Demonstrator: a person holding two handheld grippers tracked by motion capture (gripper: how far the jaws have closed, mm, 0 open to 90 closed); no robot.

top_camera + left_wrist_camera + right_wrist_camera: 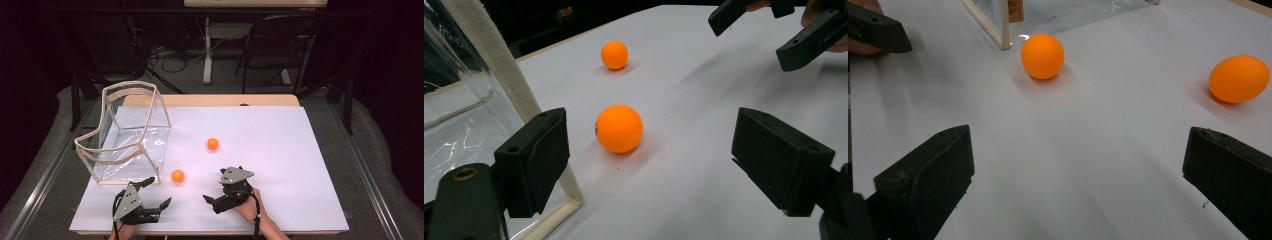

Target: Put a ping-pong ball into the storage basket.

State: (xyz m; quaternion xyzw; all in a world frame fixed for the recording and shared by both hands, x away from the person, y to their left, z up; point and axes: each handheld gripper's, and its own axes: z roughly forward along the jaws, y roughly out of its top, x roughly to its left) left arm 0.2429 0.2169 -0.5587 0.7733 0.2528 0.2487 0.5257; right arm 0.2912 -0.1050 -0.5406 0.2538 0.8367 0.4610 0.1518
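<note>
Reaching with the left claw (156,192), spread wide and empty, toward the near ball (177,176) lying on the tabletop (280,165) beside the clear box (131,131), right claw (214,199) likewise gaping; needing centring before squeezing gently.

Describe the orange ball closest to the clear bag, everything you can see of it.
The near orange ball is small, round, smooth and matte, like a table-tennis ball, with a faint dark mark on one side in the left gripper view. It rests on the white sheet, just off the front corner of the clear bag with its cream-trimmed frame, apart from it. Nothing grips it: the left gripper is open, facing it, jaws short of it.
</note>
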